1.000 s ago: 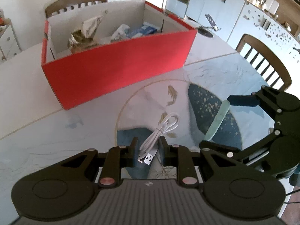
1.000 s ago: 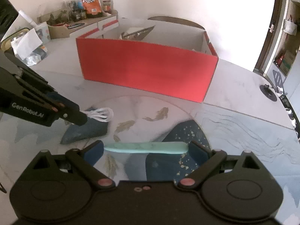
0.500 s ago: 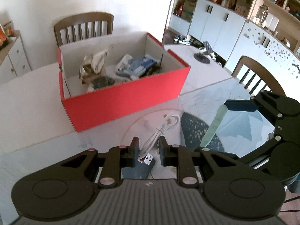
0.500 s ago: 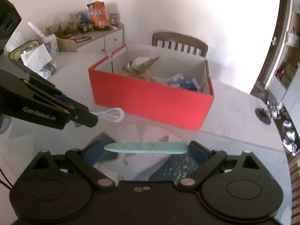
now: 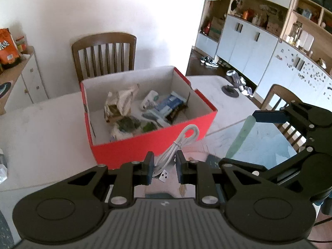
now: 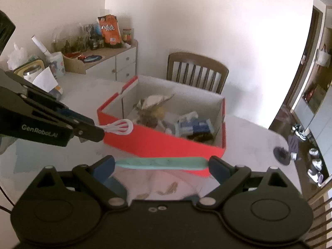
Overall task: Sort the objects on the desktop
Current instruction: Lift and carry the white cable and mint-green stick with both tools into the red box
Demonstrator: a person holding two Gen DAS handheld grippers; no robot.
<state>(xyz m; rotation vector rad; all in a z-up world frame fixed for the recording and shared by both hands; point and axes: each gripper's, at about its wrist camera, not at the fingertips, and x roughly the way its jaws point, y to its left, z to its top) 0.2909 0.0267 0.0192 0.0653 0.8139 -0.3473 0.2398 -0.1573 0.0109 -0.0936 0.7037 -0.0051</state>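
Desktop clutter fills one open red cardboard box with a white inside (image 5: 153,145), which stands on the pale marble-patterned table (image 5: 41,128): crumpled wrappers, a white tube and a blue packet lie in it. Two black hand-held grippers hang above the table in front of it. Spread wide, the right gripper (image 6: 161,164) holds one long mint-green flat stick (image 6: 161,163) lengthwise between its pads. Nearly closed, the left gripper (image 5: 164,167) pinches one bundled white USB cable (image 5: 180,143).
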